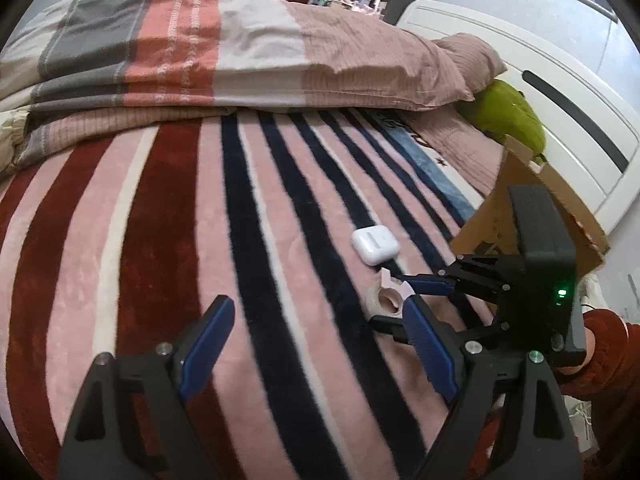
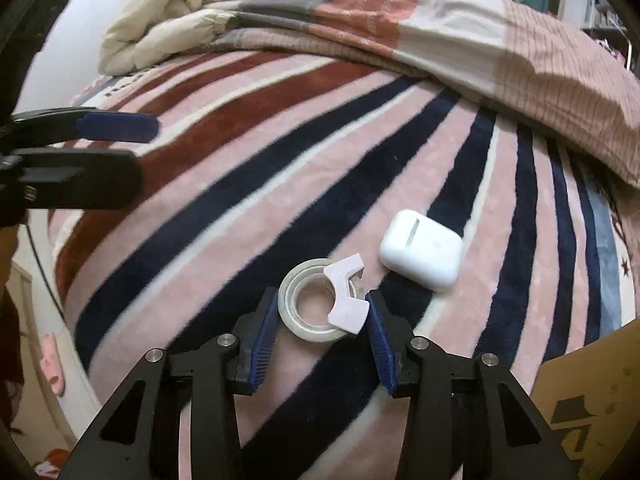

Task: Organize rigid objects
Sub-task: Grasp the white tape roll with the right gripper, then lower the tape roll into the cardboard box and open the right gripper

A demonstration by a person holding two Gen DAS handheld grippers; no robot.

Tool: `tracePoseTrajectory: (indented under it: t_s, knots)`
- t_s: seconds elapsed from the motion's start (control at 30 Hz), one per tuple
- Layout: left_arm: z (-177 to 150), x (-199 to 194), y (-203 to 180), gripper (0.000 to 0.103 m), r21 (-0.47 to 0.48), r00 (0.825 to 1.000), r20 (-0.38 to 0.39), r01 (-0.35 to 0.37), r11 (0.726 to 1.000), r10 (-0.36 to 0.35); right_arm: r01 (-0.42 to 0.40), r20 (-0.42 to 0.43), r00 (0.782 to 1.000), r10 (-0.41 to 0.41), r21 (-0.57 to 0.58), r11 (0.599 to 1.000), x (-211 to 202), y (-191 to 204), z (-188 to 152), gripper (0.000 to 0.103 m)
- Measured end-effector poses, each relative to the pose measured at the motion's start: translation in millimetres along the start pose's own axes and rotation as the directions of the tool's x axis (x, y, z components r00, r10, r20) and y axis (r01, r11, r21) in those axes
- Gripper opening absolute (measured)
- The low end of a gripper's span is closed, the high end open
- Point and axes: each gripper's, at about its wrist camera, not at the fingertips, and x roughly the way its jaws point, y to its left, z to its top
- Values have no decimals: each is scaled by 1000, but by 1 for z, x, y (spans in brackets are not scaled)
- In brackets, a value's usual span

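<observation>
A clear tape roll with a pink dispenser clip (image 2: 320, 306) lies on the striped blanket, between the blue pads of my right gripper (image 2: 322, 300). The jaws stand on either side of the roll, close to it or just touching. A white earbud case (image 2: 421, 250) lies just beyond the roll to the right. In the left wrist view the roll (image 1: 386, 300) and the case (image 1: 375, 245) show at centre right, with the right gripper (image 1: 394, 294) around the roll. My left gripper (image 1: 316, 308) is open and empty, above the blanket to the left of them.
A cardboard box (image 1: 536, 216) stands at the right by the white headboard (image 1: 560, 92); its corner shows in the right wrist view (image 2: 592, 400). A folded quilt (image 1: 240, 44) and a green pillow (image 1: 508, 108) lie at the back of the bed.
</observation>
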Motion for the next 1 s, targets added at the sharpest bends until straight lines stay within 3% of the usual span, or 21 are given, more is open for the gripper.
tracePoseTrajectory:
  t_s: [0.17, 0.27, 0.43, 0.6, 0.73, 1.0]
  knots:
    - [8, -7, -26, 84, 31, 994, -6, 111, 993, -111, -27, 99, 995, 30, -37, 999, -52, 17, 6, 38]
    - [17, -14, -43, 81, 22, 979, -12, 203, 979, -203, -23, 156, 987, 31, -59, 998, -81, 24, 8, 38]
    - [32, -21, -79, 54, 69, 961, -30, 276, 959, -275, 0, 233, 972, 17, -74, 997, -127, 26, 2, 38]
    - [50, -29, -123, 34, 124, 940, -36, 341, 932, -339, 48, 283, 959, -33, -45, 998, -162, 8, -5, 38]
    - [65, -24, -161, 34, 178, 942, -47, 334, 926, -331, 89, 303, 950, -80, -15, 996, -183, -15, -14, 38]
    - [90, 8, -224, 34, 234, 929, -99, 369, 899, -355, 151, 293, 941, -166, 75, 986, -208, -73, -37, 38]
